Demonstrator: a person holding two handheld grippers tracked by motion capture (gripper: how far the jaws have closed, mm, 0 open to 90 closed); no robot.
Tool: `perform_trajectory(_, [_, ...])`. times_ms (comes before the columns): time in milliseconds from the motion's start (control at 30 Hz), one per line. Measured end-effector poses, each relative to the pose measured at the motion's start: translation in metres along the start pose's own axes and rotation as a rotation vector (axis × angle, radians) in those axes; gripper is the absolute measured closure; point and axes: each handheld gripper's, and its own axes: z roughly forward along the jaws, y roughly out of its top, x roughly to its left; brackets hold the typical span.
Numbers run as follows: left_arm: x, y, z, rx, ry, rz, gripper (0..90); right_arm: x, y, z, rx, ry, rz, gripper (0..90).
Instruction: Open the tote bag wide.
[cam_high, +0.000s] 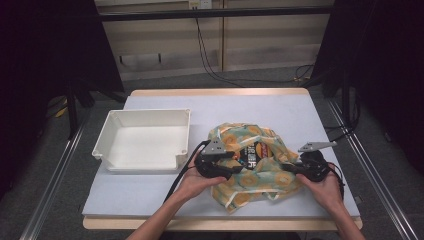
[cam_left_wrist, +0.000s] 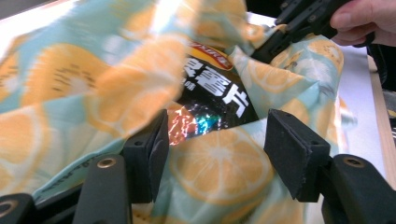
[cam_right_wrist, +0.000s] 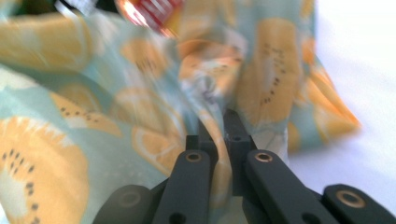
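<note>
High view puts the fruit-print cloth bag (cam_high: 250, 167) on the pale table (cam_high: 150, 195), near the front edge and right of the empty white tray (cam_high: 145, 142), with a dark snack packet (cam_high: 252, 155) showing through the bag's open mouth. The left gripper (cam_high: 232, 167) sits at the bag's left side and the right gripper (cam_high: 287, 169) at its right side

Right gripper view shows that tool's 2 jaws pinched narrow on a fold of the cloth bag (cam_right_wrist: 140, 116), so it holds the fabric. Left gripper view shows its jaws standing wide apart with the cloth (cam_left_wrist: 219, 168) lying between them; the pads do not appear to press on it, so it grips nothing. The shiny packet (cam_left_wrist: 210, 102) lies just beyond them, inside the opening

My read on handling: the bag is thin, soft and light, so it will sag and bunch wherever it is not held, and a single pinch only lifts 1 corner. Best hold is on the rim of the mouth, 1 tool on each side, to keep it spread. The packet looks slick and crinkly, probably light and crushable, so a gentle grip on its sealed edge suits it
</note>
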Motion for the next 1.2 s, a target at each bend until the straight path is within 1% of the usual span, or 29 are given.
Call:
perform_trajectory(33, [0.0, 0.0, 0.0, 0.002, 0.0, -0.001, 40.3, -0.004, -0.004, -0.001, 0.01, -0.005, -0.003, 89.7])
perform_trajectory(67, [0.0, 0.0, 0.0, 0.001, 0.003, 0.0, 40.3, -0.011, -0.014, -0.002, 0.036, -0.022, 0.002, 89.7])
perform_trajectory(100, [0.0, 0.0, 0.0, 0.0, 0.004, 0.003, 40.2, -0.012, -0.016, -0.002, 0.044, -0.028, 0.005, 89.7])
perform_trajectory(133, [0.0, 0.0, 0.0, 0.0, 0.004, 0.003, 40.2, -0.015, -0.018, -0.002, 0.028, -0.013, 0.019, 89.5])
perform_trajectory(167, [0.0, 0.0, 0.0, -0.005, 0.003, -0.002, 40.2, -0.016, -0.019, -0.003, 0.028, -0.018, 0.024, 88.1])
perform_trajectory(200, [0.0, 0.0, 0.0, 0.004, 0.008, 0.004, 40.2, -0.015, -0.018, -0.004, 0.027, -0.024, 0.013, 81.4])
perform_trajectory(233, [0.0, 0.0, -0.001, 0.002, 0.008, 0.001, 40.2, -0.013, -0.017, -0.006, 0.009, -0.019, 0.013, 71.7])
perform_trajectory(300, [0.0, 0.0, -0.001, -0.001, 0.006, -0.002, 40.6, -0.009, -0.013, -0.012, -0.039, 0.006, 0.011, 59.1])
perform_trajectory(333, [0.0, 0.001, -0.003, -0.005, 0.003, 0.002, 40.6, -0.009, -0.013, -0.012, -0.039, 0.006, 0.011, 59.1])
perform_trajectory(367, [-0.001, 0.001, -0.003, -0.011, 0.0, 0.004, 43.7, -0.004, -0.007, -0.021, -0.085, 0.013, 0.009, 50.7])
perform_trajectory(400, [-0.002, 0.002, -0.005, -0.015, -0.001, 0.006, 44.5, 0.0, -0.004, -0.025, -0.099, 0.021, 0.001, 45.8])
perform_trajectory(433, [-0.002, 0.002, -0.005, -0.025, -0.008, -0.001, 45.2, 0.002, -0.001, -0.03, -0.115, 0.03, -0.005, 42.5])
perform_trajectory(467, [-0.003, 0.002, -0.005, -0.023, -0.004, 0.009, 46.2, 0.005, 0.002, -0.034, -0.12, 0.045, -0.01, 41.2])
perform_trajectory(567, [-0.004, 0.003, -0.005, -0.024, -0.008, 0.015, 47.9, 0.013, 0.011, -0.044, -0.152, 0.048, -0.041, 40.1])
perform_trajectory(633, [-0.004, 0.005, -0.005, -0.025, -0.011, 0.018, 48.3, 0.016, 0.018, -0.047, -0.181, 0.079, -0.052, 41.1])
perform_trajectory(667, [-0.004, 0.005, -0.005, -0.025, -0.011, 0.018, 48.3, 0.016, 0.018, -0.047, -0.181, 0.079, -0.052, 41.1])
perform_trajectory(700, [-0.004, 0.006, -0.005, -0.03, -0.013, 0.015, 48.6, 0.019, 0.025, -0.046, -0.196, 0.11, -0.071, 49.9])
perform_trajectory(767, [-0.005, 0.006, -0.005, -0.032, -0.014, 0.018, 48.9, 0.024, 0.033, -0.038, -0.19, 0.138, -0.1, 53.7])
perform_trajectory(800, [-0.005, 0.006, -0.005, -0.032, -0.014, 0.018, 48.8, 0.024, 0.033, -0.038, -0.19, 0.138, -0.1, 53.7])
perform_trajectory(833, [-0.005, 0.006, -0.005, -0.032, -0.011, 0.017, 48.8, 0.029, 0.041, -0.029, -0.173, 0.165, -0.124, 55.9])
perform_trajectory(867, [-0.005, 0.006, -0.005, -0.032, -0.011, 0.017, 48.6, 0.029, 0.041, -0.029, -0.173, 0.165, -0.124, 55.9])
perform_trajectory(900, [-0.005, 0.006, -0.005, -0.035, -0.012, 0.017, 48.6, 0.032, 0.044, -0.024, -0.167, 0.176, -0.131, 55.6])
perform_trajectory(933, [-0.005, 0.006, -0.005, -0.035, -0.012, 0.016, 47.9, 0.033, 0.051, -0.013, -0.157, 0.192, -0.139, 52.6])
perform_trajectory(1000, [-0.005, 0.006, -0.005, -0.034, -0.012, 0.016, 47.8, 0.032, 0.056, 0.001, -0.135, 0.21, -0.135, 45.8])
perform_trajectory(1067, [-0.005, 0.006, -0.005, -0.032, -0.013, 0.014, 47.8, 0.032, 0.056, 0.005, -0.122, 0.219, -0.139, 43.6])
perform_trajectory(1100, [-0.005, 0.006, -0.005, -0.031, -0.013, 0.015, 47.7, 0.034, 0.055, 0.015, -0.071, 0.224, -0.159, 39.3])
perform_trajectory(1133, [-0.005, 0.006, -0.005, -0.032, -0.013, 0.017, 47.7, 0.034, 0.055, 0.015, -0.071, 0.224, -0.159, 39.3])
perform_trajectory(1167, [-0.005, 0.006, -0.005, -0.037, -0.012, 0.01, 47.6, 0.035, 0.054, 0.017, -0.053, 0.22, -0.165, 39.6])
perform_trajectory(1200, [-0.004, 0.006, -0.005, -0.027, -0.011, 0.013, 47.6, 0.035, 0.051, 0.019, -0.038, 0.219, -0.178, 42.8])
